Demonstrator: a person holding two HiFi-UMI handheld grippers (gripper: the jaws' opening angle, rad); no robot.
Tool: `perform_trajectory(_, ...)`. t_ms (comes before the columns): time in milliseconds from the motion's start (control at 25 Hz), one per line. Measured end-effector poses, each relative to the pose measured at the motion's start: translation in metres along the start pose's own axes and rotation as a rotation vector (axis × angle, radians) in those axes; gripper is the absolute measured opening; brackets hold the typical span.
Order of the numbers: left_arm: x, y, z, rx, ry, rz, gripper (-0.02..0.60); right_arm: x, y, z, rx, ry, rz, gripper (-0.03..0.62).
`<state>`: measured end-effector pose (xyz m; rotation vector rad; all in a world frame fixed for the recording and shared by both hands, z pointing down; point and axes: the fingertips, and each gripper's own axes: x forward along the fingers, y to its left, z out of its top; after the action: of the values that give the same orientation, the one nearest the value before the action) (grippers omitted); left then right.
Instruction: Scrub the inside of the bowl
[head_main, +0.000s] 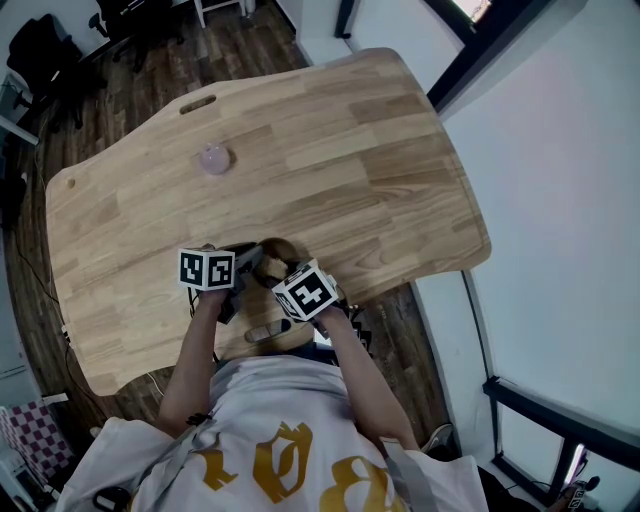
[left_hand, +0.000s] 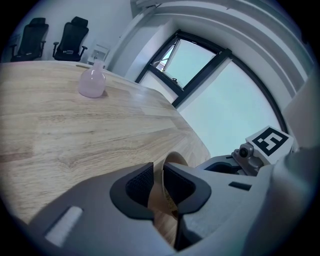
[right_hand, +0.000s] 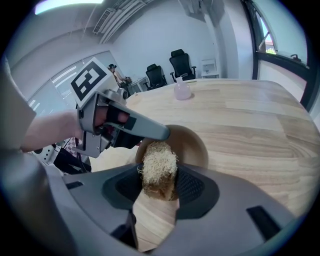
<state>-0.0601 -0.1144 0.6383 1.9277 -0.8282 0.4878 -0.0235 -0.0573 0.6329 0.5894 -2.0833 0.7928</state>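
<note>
The left gripper (left_hand: 159, 186) pinches the rim of the bowl (right_hand: 193, 144), and the right gripper (right_hand: 160, 184) clamps a fibrous scrubber (right_hand: 159, 161) just at its mouth.

Left tool (left_hand: 158, 181), right tool (right_hand: 160, 181): both clamped.

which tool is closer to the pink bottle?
Left. The left tool, gripping the bowl, sits straight across from the pink bottle; the right tool, holding the scrubber, is farther off sideways.
</note>
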Motion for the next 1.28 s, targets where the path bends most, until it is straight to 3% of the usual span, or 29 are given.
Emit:
perform_trajectory(280, -0.003, 0.001, -0.002, 0.020, 0.012, 0.018, 0.057, 0.000, 0.007, -0.006, -0.069, 0.029, 0.000, 0.173)
perform_trajectory(560, -0.005, -0.001, -0.001, 0.030, 0.008, 0.020, 0.055, -0.004, 0.001, -0.011, -0.152, 0.104, -0.089, 0.173)
perform_trajectory(880, -0.003, -0.008, -0.003, 0.067, 0.020, 0.016, 0.057, -0.007, -0.023, -0.009, -0.092, 0.100, -0.202, 0.173)
perform_trajectory(1280, -0.005, -0.012, -0.005, 0.045, 0.021, -0.046, 0.067, -0.006, -0.023, -0.008, -0.090, 0.075, -0.199, 0.173)
